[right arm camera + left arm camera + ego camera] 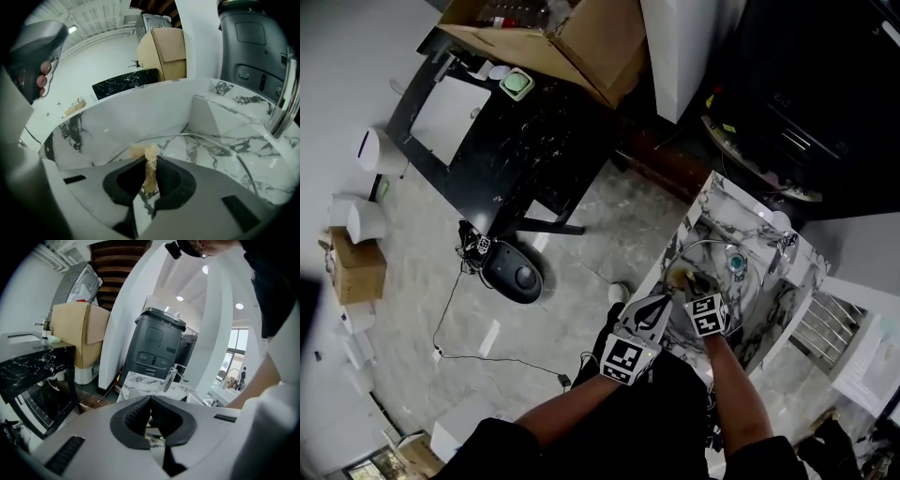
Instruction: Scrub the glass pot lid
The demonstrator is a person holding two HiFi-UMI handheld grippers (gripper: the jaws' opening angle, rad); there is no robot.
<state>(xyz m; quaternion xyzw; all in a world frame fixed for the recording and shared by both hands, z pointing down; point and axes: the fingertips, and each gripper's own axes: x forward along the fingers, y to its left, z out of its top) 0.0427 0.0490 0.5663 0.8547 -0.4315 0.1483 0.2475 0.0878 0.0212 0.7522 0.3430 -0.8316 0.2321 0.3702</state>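
Both arms reach down; right gripper pinches scrubber over lid (left gripper clenched).

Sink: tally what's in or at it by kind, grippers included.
Grippers: 2, the left gripper and the right gripper
Glass pot lid: 1
Scrub pad: 1
Faucet: 1
Total: 5

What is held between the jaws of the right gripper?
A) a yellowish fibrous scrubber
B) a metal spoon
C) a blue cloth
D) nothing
A: the right gripper view shows the right gripper shut on a yellowish fibrous scrubber over the glass lid.
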